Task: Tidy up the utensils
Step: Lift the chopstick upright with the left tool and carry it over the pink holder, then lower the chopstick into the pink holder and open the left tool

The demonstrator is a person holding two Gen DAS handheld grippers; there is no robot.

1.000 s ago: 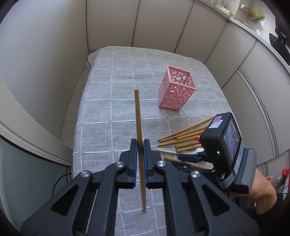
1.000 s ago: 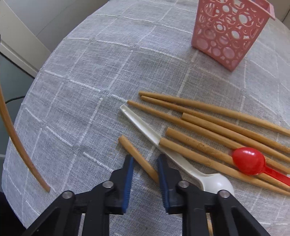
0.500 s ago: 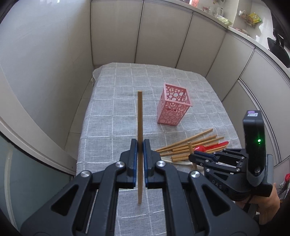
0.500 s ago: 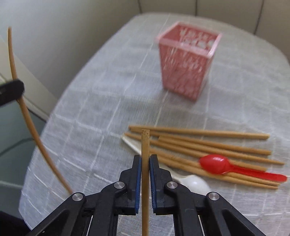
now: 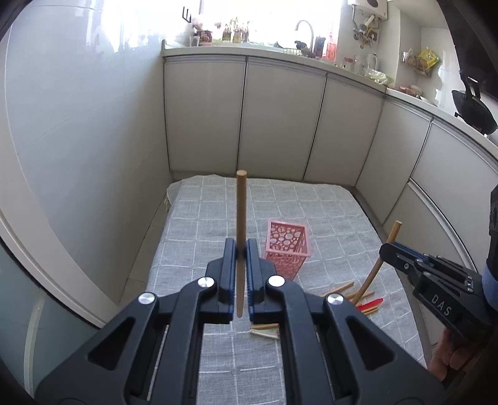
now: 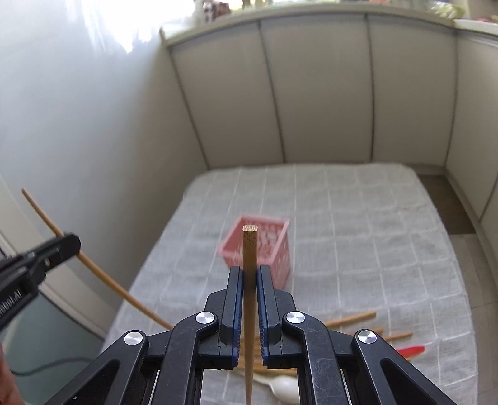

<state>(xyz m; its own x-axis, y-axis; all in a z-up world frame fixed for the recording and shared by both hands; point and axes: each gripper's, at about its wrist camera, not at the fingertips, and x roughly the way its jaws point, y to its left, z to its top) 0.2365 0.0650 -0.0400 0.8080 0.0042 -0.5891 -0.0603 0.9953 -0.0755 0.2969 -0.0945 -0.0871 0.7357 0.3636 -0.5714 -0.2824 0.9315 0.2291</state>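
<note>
My left gripper [image 5: 239,249], nearest the left wrist lens, has its jaws clamped on one chopstick [image 5: 240,205], which stands almost upright through the pads with its round end above them and its lower end below. My right gripper [image 6: 249,274] is likewise clamped on a second chopstick [image 6: 249,249], whose cut end rises in front of the basket [image 5: 288,246] in the right wrist view. Seen from the left wrist, that gripper reaches in at the right edge, its chopstick tilted, the lower tip hanging above the loose pile right of and nearer than the basket. A hand [image 5: 451,355] grips its handle at the lower right.

On the grey checked cloth [image 5: 326,212], nearer than the basket and to its right, lie the remaining chopsticks [image 6: 354,317] in a loose fan, with a red spoon [image 6: 412,350] at their right side and a white spoon [image 6: 284,388] closest to me, partly hidden by my right gripper.

The basket is pink, perforated with round holes, and stands upright near the cloth's middle, well apart from both held chopsticks; it is blurred in the right wrist view.

Beyond the basket, pale cabinet doors [image 5: 280,115] wrap round the far side, under a counter [image 5: 249,51] carrying a tap [image 5: 305,29] and small clutter too small to tell
</note>
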